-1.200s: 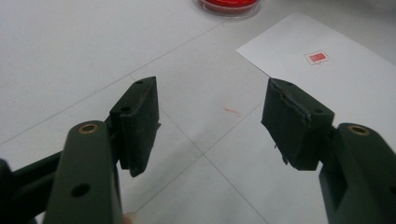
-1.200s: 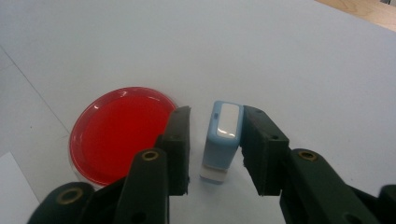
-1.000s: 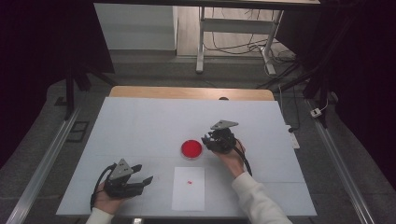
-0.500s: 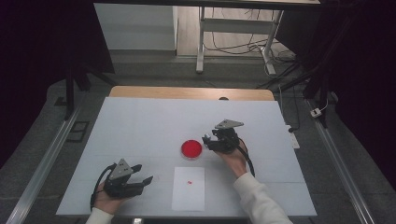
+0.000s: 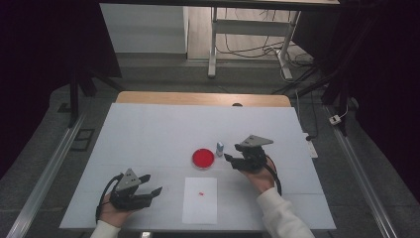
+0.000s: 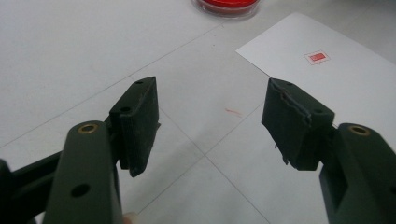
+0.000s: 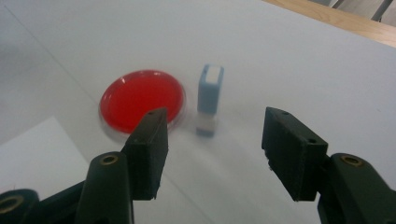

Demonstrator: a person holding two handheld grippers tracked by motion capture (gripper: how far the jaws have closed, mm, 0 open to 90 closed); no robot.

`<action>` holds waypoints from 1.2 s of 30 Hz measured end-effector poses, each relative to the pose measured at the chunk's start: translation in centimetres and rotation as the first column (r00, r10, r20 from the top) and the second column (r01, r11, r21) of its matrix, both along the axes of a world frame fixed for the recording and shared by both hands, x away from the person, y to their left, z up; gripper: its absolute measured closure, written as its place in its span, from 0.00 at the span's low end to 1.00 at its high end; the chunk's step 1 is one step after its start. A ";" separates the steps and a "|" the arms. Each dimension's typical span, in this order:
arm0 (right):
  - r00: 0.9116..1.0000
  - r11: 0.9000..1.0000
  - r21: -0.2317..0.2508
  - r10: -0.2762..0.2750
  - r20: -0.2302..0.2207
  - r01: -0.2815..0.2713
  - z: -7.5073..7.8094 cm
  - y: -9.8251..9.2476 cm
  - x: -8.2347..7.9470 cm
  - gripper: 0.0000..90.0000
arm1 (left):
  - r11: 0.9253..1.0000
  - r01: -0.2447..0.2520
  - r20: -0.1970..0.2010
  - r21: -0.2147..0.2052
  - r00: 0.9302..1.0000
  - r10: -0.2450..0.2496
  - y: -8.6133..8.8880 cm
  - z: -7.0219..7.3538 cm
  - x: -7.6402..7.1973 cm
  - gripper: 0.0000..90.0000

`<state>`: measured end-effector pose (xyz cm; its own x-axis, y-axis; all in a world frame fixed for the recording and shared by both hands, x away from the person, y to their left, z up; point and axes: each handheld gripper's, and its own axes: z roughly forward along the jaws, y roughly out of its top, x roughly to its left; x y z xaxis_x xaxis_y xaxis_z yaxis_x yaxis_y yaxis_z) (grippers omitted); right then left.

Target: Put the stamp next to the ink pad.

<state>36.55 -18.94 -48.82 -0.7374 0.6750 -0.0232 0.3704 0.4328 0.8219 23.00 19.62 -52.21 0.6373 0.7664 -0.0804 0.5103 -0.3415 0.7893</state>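
1. Looking down in the high view, the white bench (image 5: 148,134) carries a round red ink pad (image 5: 203,158) near its middle, and a small blue stamp (image 5: 220,148) stands upright just beside the pad's right edge.
2. A white sheet of paper (image 5: 200,206) lies on the near side of the pad, with a small red mark (image 5: 200,193) printed on its upper half.
3. The right claw (image 5: 231,159) sits low over the bench, just to the right of the stamp and apart from it; its jaws have just been opening and nothing is between them.
4. The left claw (image 5: 154,184) rests near the bench's front left, well apart from the stamp, with its jaws pointing toward the paper.
5. In the left gripper view, the left claw (image 6: 210,126) stands spread with only bare bench between the jaws; the paper (image 6: 355,84) with its red mark (image 6: 317,56) lies ahead to the right, and the pad's edge (image 6: 227,5) shows at the top.
6. In the right gripper view, the right claw (image 7: 212,147) is spread wide and empty; the stamp (image 7: 209,99) stands upright ahead of the gap, untouched, with the red pad (image 7: 140,98) just beside it on the left.
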 end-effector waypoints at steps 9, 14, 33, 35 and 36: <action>1.000 1.000 -0.030 0.009 0.028 -0.008 -0.4 -3.9 -3.3 0.45 | 1.000 0.028 0.004 0.003 1.000 -0.028 -0.1 -0.1 0.3 0.40; 1.000 1.000 -0.023 0.013 0.021 -0.013 -0.7 -5.6 -4.9 0.45 | 0.999 0.032 0.005 0.004 0.999 -0.032 -0.2 -0.1 0.5 0.40; 1.000 0.999 0.031 0.010 -0.003 -0.010 -1.6 -10.7 -7.3 0.45 | 0.999 0.032 0.002 0.015 0.999 -0.032 -0.6 -0.1 0.5 0.39; 1.000 1.000 0.024 0.012 -0.001 -0.012 -1.6 -10.6 -7.3 0.45 | 0.999 0.031 0.001 0.015 1.000 -0.031 -0.6 -0.1 0.5 0.39; 1.000 1.000 0.026 0.016 -0.001 -0.016 -1.6 -10.5 -7.3 0.45 | 0.999 0.032 0.001 0.016 0.999 -0.032 -0.6 -0.1 0.5 0.39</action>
<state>29.25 -29.46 -50.41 -0.7479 0.6638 -0.0048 0.3646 0.4168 0.8326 23.49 19.02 -52.34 0.6615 0.7468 -0.0681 0.4982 -0.3697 0.7843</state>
